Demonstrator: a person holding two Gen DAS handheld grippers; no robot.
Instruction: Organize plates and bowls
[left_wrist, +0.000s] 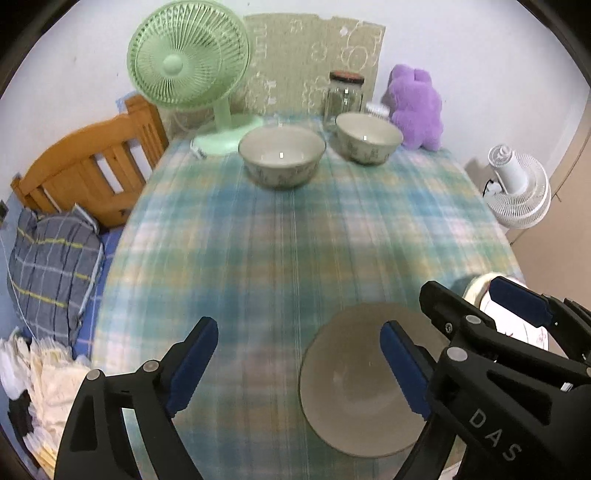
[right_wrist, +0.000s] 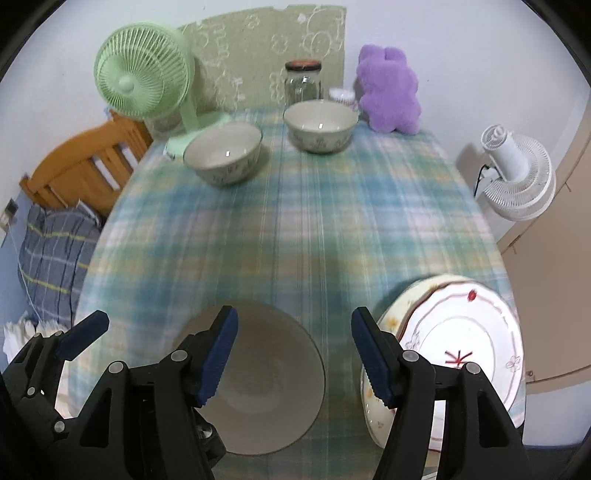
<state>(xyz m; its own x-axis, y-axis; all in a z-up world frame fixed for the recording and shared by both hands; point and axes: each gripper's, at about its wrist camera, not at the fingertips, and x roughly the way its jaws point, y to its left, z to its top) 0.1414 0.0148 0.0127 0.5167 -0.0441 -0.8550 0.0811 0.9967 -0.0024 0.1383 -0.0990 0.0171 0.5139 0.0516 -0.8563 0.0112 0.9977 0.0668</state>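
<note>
Blue pads: your left gripper (left_wrist: 299, 365) sits at the bottom of the left wrist view, jaws spread wide, gripping nothing; one finger (left_wrist: 402, 369) overlaps the near bowl's rim, contact unclear.
Right gripper: your right gripper (right_wrist: 295, 354) is also wide open and empty at the bottom of the right wrist view; its left finger overlaps the near bowl, its right finger overlaps the plate stack.
Bowls: three. The near bowl (right_wrist: 266, 384) is at lower centre between your right gripper's fingers; the left far bowl (right_wrist: 222, 153) and right far bowl (right_wrist: 320, 125) stand apart in the upper half, near the table's back edge.
Plates: at least two stacked at lower right, the top plate (right_wrist: 465, 332) white with red trim, a second plate (right_wrist: 391, 317) showing under its left edge.
Table: plaid tablecloth (right_wrist: 295, 221), blurred.
Back row: one green fan (right_wrist: 140, 79) upper left, one glass jar (right_wrist: 303, 83) behind the right far bowl, one purple plush toy (right_wrist: 389, 96) upper right.
Off the table: one white fan (right_wrist: 517, 177) at right.
</note>
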